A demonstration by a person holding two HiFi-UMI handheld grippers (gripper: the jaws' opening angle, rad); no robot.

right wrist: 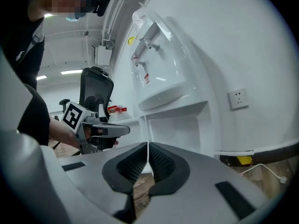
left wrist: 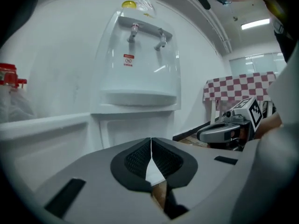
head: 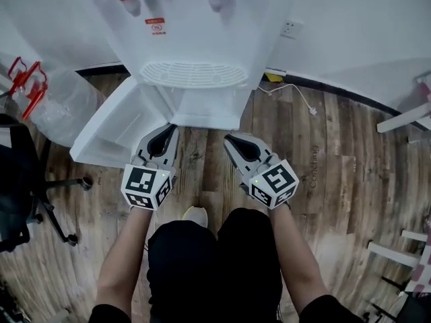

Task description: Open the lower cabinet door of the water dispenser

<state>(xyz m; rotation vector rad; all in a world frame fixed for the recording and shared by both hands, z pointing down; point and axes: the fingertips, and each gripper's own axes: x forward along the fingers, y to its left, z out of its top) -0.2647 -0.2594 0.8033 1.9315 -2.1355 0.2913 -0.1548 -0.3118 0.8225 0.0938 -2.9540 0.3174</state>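
The white water dispenser stands against the wall, with a red tap and a blue tap at its top. Its lower cabinet door is swung out to the left, and the white compartment behind it is open to view. My left gripper is shut and empty, just in front of the opening beside the door's inner face. My right gripper is also shut and empty, a little right of the left one. In the right gripper view the open compartment lies straight ahead of the shut jaws.
A black office chair stands at the left, with a clear water bottle and its red handle behind it. A wall socket and a white cable are right of the dispenser. White furniture legs show at the right edge.
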